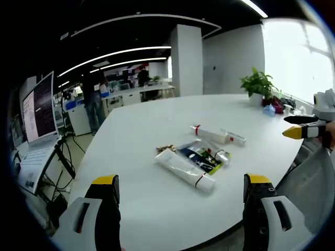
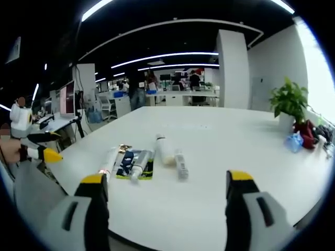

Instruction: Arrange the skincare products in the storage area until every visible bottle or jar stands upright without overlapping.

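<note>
Left claw (image 1: 180,196) nearest in the left gripper view, jaws spread wide, nothing between them, over the near edge of the white surface (image 1: 157,130). Right claw (image 2: 167,193) same: spread, empty, over its near edge in the right gripper view.

Count on the surface: four tubes plus one flat packet, all lying down, none upright.
- large white tube (image 1: 184,170), red band near its cap, closest to the near edge
- dark green-and-black packet (image 1: 201,157), touching that tube
- small tube (image 1: 215,152) lying on the packet
- white tube with red cap (image 1: 209,134), farther in
- small white tube (image 1: 235,137), just beside it

All grouped mid-surface. One potted plant (image 1: 257,83) at the far edge.
</note>
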